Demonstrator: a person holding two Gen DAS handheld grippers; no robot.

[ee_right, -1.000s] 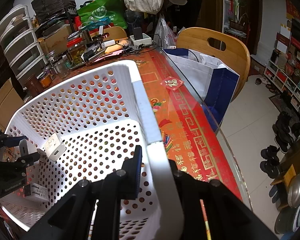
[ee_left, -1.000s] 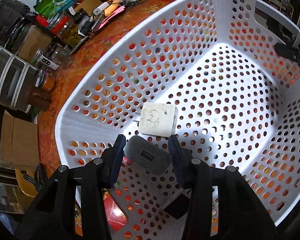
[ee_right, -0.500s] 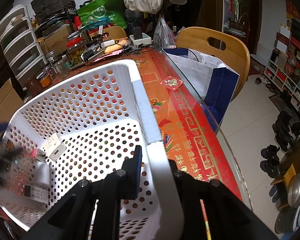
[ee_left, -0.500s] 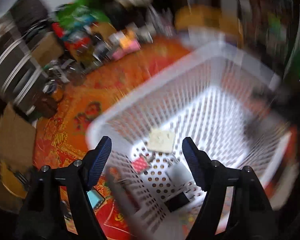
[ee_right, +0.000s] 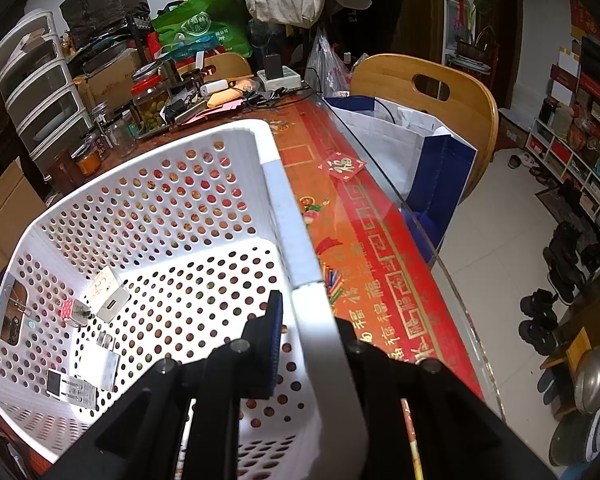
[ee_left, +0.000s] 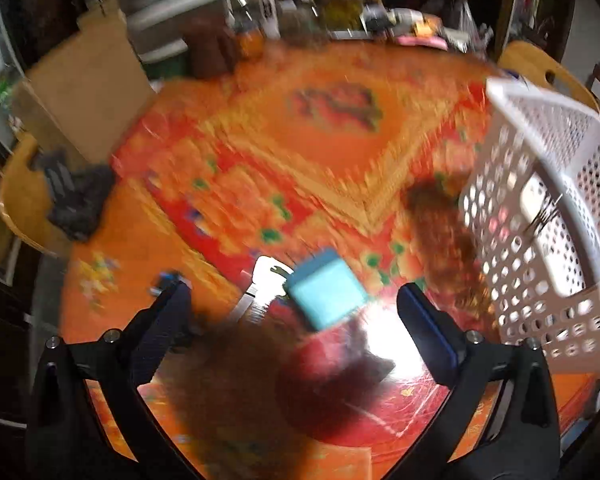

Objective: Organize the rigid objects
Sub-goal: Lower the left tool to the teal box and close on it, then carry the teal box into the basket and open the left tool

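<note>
Left gripper: jaws spread wide, nothing between them, hovering above the table, whose orange-and-red patterned cloth lies under glass. The view is motion-blurred. Just beyond the gap between the fingertips sits a teal box on the table, touching neither finger; a pale flat item beside it is too blurred to identify. The white perforated basket stands at the right side of this view, apart from the left gripper.

Right gripper: jaws closed on the near rim of the basket, one blue-padded finger inside the wall, the other outside it. The basket rests on the table near its right edge.

Contents, all gathered toward the basket's far-left corner: a white charger marked "2A", tilted on the floor; a small grey plug adapter just beside it; a second white charger with prongs up; a small remote-like device nearest the corner.

Surroundings: glass jars and clutter along the table's far edge; a wooden chair with a blue-and-white bag at the right edge.
</note>
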